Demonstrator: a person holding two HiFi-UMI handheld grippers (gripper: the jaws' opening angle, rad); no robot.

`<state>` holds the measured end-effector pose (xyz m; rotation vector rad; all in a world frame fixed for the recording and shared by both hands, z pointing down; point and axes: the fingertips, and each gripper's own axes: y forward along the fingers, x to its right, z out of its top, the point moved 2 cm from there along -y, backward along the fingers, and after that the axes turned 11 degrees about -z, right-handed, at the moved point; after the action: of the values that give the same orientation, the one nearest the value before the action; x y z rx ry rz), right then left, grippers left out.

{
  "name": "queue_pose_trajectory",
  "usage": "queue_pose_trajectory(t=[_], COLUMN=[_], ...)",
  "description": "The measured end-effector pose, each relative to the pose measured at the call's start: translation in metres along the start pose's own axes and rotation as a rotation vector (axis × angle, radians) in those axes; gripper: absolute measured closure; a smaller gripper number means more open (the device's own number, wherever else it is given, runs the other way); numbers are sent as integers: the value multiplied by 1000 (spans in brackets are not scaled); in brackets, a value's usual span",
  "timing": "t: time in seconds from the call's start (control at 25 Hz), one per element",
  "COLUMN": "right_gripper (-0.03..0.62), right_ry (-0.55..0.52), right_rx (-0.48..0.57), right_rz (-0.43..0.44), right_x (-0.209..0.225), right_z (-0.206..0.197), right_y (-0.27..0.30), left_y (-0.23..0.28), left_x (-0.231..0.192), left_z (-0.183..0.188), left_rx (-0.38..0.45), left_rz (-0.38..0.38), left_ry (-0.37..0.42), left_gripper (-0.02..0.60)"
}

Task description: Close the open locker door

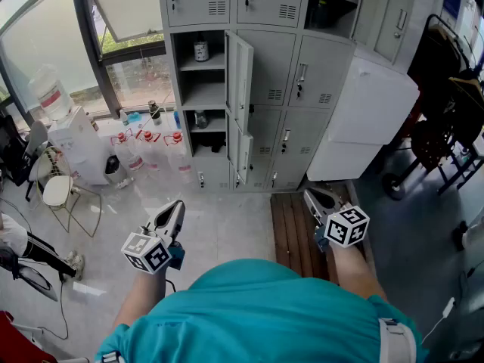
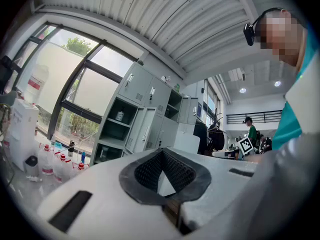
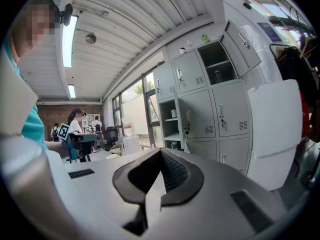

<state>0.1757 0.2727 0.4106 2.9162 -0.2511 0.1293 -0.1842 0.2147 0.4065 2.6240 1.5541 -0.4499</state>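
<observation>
**Grey locker doors hang open — I am only on the approach**

Both my tools are held out level in front of me, well short of the lockers, so I judge this to be the reaching step, with nothing touched yet. My left gripper has its jaws together with nothing between them, and its own view looks past the tips at the open shelves. My right gripper is the same: jaws pressed tip to tip, empty, tipped slightly downward.

Below the right one lies a wooden bench; the left hangs over bare floor tiles. Further out stands the locker bank. In the column left of centre an upper door stands swung out toward me, and a lower door beneath it does too. A top compartment to the right is also open, so which door the task means I cannot tell. Water bottles crowd the floor on the left, and a white panel leans against the lockers on the right.

Next, I think, comes a step forward — then a closed gripper laid on the door's outer face to push it flat against its frame.
</observation>
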Motion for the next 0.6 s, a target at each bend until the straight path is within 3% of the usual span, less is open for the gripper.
queue_pose_trajectory(t=[0.6], right_gripper=[597], right_ry=[32], right_rx=[12], right_rz=[12], right_x=[18], right_z=[-2], right_y=[-6], left_y=[20], left_x=[10], left_z=[-6], left_rx=[-2], left_rz=[-2], left_ry=[-12], left_gripper=[578])
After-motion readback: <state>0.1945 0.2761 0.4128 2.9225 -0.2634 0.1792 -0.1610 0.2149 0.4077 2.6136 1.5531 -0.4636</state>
